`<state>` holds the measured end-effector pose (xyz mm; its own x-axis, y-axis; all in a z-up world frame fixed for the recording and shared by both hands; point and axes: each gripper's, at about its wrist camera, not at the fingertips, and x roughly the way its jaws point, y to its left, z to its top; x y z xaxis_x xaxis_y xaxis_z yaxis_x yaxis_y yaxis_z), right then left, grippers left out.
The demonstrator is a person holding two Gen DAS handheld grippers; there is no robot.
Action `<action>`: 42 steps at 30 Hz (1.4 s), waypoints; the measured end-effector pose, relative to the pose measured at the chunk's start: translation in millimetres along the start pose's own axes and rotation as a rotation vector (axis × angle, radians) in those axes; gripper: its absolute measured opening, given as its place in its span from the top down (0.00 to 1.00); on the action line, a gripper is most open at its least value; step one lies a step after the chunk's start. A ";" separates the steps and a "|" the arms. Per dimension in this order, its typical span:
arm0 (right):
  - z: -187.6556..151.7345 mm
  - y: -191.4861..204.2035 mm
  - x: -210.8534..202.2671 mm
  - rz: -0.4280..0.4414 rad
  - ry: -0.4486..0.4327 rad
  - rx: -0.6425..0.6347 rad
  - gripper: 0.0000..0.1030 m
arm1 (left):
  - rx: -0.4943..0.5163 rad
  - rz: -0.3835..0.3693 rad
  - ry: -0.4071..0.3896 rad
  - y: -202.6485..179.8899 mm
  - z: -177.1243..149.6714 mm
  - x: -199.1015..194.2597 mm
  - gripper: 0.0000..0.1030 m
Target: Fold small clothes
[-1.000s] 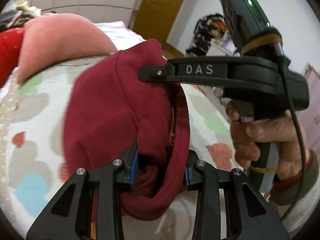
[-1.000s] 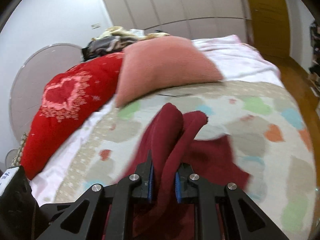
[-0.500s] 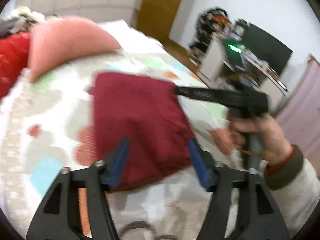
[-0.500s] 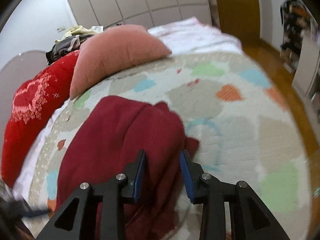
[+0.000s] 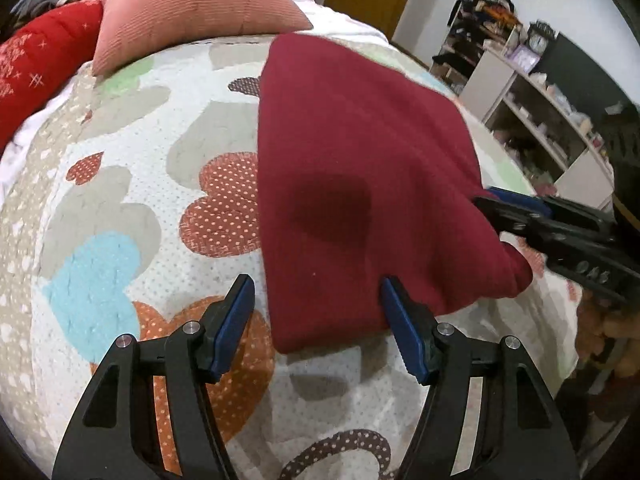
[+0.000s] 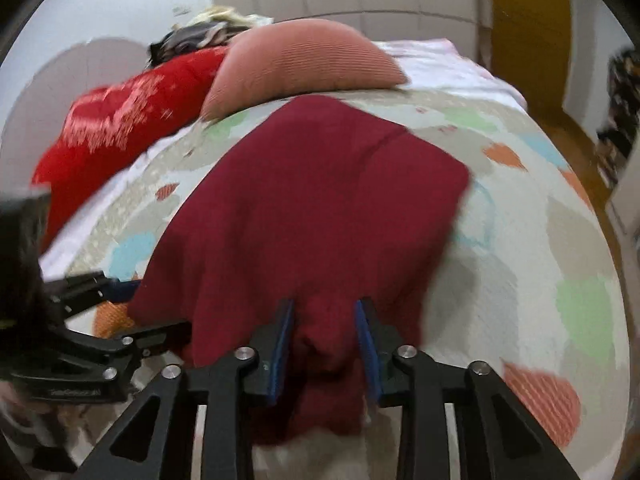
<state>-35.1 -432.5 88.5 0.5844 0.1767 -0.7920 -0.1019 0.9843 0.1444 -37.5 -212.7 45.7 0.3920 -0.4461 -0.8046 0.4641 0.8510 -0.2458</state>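
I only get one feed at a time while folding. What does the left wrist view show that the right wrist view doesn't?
Left wrist only: a shelving unit with clutter beside the bed, and the left tool open, straddling the near corner of the dark red garment without its pads pressing on it.

Right wrist only: the right tool, jaws closing with a bunched fold of the garment between them, and a pile of clothes behind the pillows.

Both: the garment spread on the heart-patterned quilt, the pink pillow, the red pillow, and the other tool at the garment's edge.
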 end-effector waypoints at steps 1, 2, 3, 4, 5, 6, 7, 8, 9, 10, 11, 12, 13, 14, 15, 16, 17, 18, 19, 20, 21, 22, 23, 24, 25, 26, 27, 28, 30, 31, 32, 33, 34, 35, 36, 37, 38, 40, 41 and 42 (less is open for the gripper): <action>-0.8 -5.2 -9.0 0.000 -0.011 0.017 0.72 | -0.012 0.001 -0.006 2.1 -0.3 -6.5 0.36; -1.2 -8.2 -17.8 0.008 -0.033 0.033 0.71 | -0.023 0.008 -0.019 4.6 1.3 -10.0 0.36; -1.4 -9.6 -28.5 0.031 -0.054 0.054 0.70 | -0.032 0.021 -0.039 5.8 2.5 -16.3 0.36; -0.8 -12.9 -34.5 0.051 -0.067 0.079 0.70 | -0.036 0.028 -0.049 7.7 4.1 -16.9 0.36; 0.0 -15.3 -37.3 0.058 -0.075 0.100 0.69 | -0.041 0.031 -0.056 7.6 6.3 -19.4 0.36; -0.6 -15.9 -38.2 0.059 -0.076 0.111 0.68 | -0.047 0.033 -0.058 8.3 6.4 -20.2 0.36; 1.9 -16.8 -34.3 0.056 -0.072 0.126 0.66 | -0.052 0.032 -0.048 9.1 9.1 -15.3 0.36; 4.1 -17.6 -27.6 0.049 -0.061 0.147 0.64 | -0.054 0.027 -0.030 8.1 8.0 -10.2 0.36; 6.9 -18.8 -18.4 0.046 -0.051 0.176 0.64 | -0.051 0.020 -0.017 6.3 7.6 -6.1 0.36; 9.2 -20.4 -9.5 0.058 -0.043 0.199 0.64 | -0.045 0.015 -0.009 4.3 5.9 -3.2 0.36; 11.3 -22.9 0.2 0.068 -0.030 0.224 0.65 | -0.032 0.014 -0.004 1.6 4.0 -1.5 0.36; 14.1 -24.7 7.3 0.057 -0.022 0.240 0.74 | -0.021 0.015 -0.003 -0.3 3.7 -0.6 0.36; 17.6 -24.0 7.9 0.032 -0.031 0.226 0.78 | -0.003 0.022 -0.008 -2.3 3.2 -2.8 0.36; 19.6 -22.1 3.8 0.009 -0.053 0.198 0.89 | 0.009 0.028 -0.012 -3.2 3.3 -4.6 0.36; 21.3 -18.9 -1.9 -0.042 -0.078 0.157 0.94 | 0.022 0.030 -0.023 -3.5 4.3 -8.2 0.36; 21.6 -18.7 -4.3 -0.069 -0.085 0.134 0.94 | 0.021 0.032 -0.036 -2.1 6.2 -10.3 0.36; 20.7 -21.8 -3.0 -0.064 -0.078 0.138 0.94 | 0.011 0.034 -0.052 0.4 8.5 -13.3 0.36; 18.3 -27.8 2.6 -0.050 -0.059 0.160 0.94 | -0.009 0.028 -0.070 4.1 11.4 -15.7 0.36; 15.3 -33.5 8.0 -0.038 -0.046 0.179 0.94 | -0.038 0.006 -0.090 8.8 15.0 -19.3 0.36; 13.3 -37.6 8.0 -0.019 -0.054 0.194 0.94 | -0.069 -0.024 -0.104 13.7 18.4 -21.9 0.36; 12.2 -41.1 4.6 0.001 -0.072 0.214 0.93 | -0.093 -0.046 -0.110 17.3 21.3 -22.6 0.36; 11.1 -45.6 0.1 0.028 -0.096 0.242 0.91 | -0.112 -0.063 -0.111 20.6 24.3 -21.5 0.36; 9.7 -50.9 -5.0 0.049 -0.119 0.275 0.69 | -0.128 -0.077 -0.102 24.0 28.6 -17.5 0.35; 8.4 -56.6 -8.9 0.046 -0.143 0.313 0.33 | -0.136 -0.088 -0.090 26.5 32.9 -12.4 0.35; 6.8 -61.4 -11.1 0.048 -0.173 0.349 0.19 | -0.142 -0.098 -0.082 27.5 36.5 -7.1 0.35; 4.0 -67.6 -12.6 0.076 -0.212 0.388 0.14 | -0.154 -0.117 -0.074 31.3 40.7 0.9 0.35; 3.0 -73.0 -9.5 0.123 -0.225 0.419 0.14 | -0.164 -0.134 -0.067 33.5 43.2 6.1 0.30; 4.1 -76.4 -2.6 0.160 -0.208 0.438 0.14 | -0.188 -0.172 -0.047 38.4 45.9 15.3 0.22; 8.6 -81.9 20.4 0.209 -0.153 0.451 0.14 | -0.266 -0.233 -0.006 48.4 48.3 34.3 0.19; 9.2 -83.7 31.7 0.210 -0.126 0.455 0.14 | -0.286 -0.254 -0.002 50.6 48.7 38.7 0.16; 10.4 -84.2 45.0 0.225 -0.098 0.459 0.13 | -0.294 -0.268 -0.011 51.0 48.9 40.7 0.15; 12.5 -82.3 50.5 0.248 -0.108 0.441 0.16 | -0.277 -0.267 -0.033 48.5 49.8 40.5 0.15; 15.1 -78.6 52.0 0.262 -0.124 0.410 0.22 | -0.260 -0.260 -0.038 45.3 50.0 39.9 0.15; 19.3 -73.7 55.2 0.278 -0.117 0.381 0.48 | -0.240 -0.254 -0.038 41.7 50.8 38.8 0.18; 22.6 -68.4 58.1 0.289 -0.100 0.375 0.50 | -0.215 -0.275 -0.035 35.8 50.4 35.4 0.34; 24.5 -64.9 56.4 0.269 -0.103 0.377 0.54 | -0.203 -0.279 -0.031 31.2 49.2 32.1 0.38; 27.4 -60.3 53.3 0.260 -0.104 0.369 0.61 | -0.175 -0.253 -0.039 25.7 47.8 23.4 0.41; 31.7 -54.3 42.3 0.266 -0.116 0.352 0.64 | -0.132 -0.240 -0.047 19.5 44.5 8.7 0.49; 32.0 -52.5 36.5 0.294 -0.124 0.353 0.65 | -0.123 -0.247 -0.050 17.5 41.0 0.6 0.49; 32.0 -51.9 30.5 0.340 -0.128 0.362 0.65 | -0.116 -0.251 -0.064 15.9 35.8 -13.4 0.49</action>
<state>13.8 -478.3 75.8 0.6630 0.4624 -0.5888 -0.0315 0.8030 0.5952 -6.9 -203.1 71.9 0.3273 -0.6607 -0.6756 0.4603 0.7359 -0.4966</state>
